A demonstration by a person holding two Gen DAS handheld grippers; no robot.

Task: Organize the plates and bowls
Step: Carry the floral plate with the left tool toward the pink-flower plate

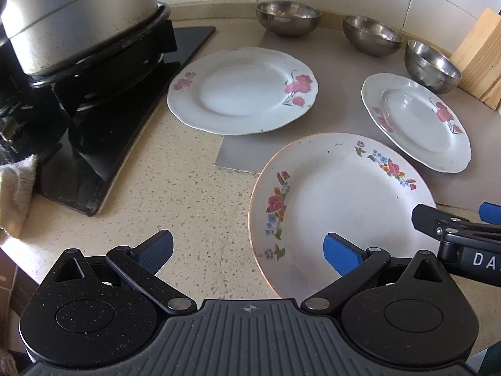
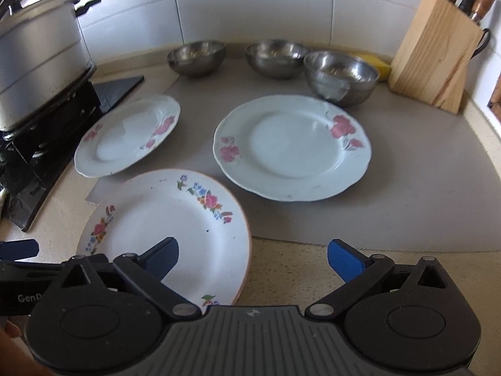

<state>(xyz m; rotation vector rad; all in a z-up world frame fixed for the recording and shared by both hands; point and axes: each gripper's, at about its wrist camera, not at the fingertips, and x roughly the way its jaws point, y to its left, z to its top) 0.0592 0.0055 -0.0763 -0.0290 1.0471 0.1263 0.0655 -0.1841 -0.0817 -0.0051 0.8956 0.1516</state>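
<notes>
Three flowered white plates lie on the counter: a near plate with mixed flowers (image 1: 338,206) (image 2: 166,232), a left plate with red flowers (image 1: 242,91) (image 2: 128,134), and a right plate with red flowers (image 1: 416,122) (image 2: 291,147). Three steel bowls stand at the back: left (image 1: 288,17) (image 2: 197,56), middle (image 1: 371,34) (image 2: 275,58), right (image 1: 432,64) (image 2: 341,76). My left gripper (image 1: 247,252) is open and empty, its right finger over the near plate. My right gripper (image 2: 252,260) is open and empty, its left finger over the same plate's right part.
A grey mat (image 2: 407,188) lies under the plates and bowls. A large metal pot (image 1: 75,15) (image 2: 37,59) sits on a black stove at the left. A wooden knife block (image 2: 435,53) (image 1: 479,59) stands at the back right. A cloth (image 1: 15,194) lies at the far left.
</notes>
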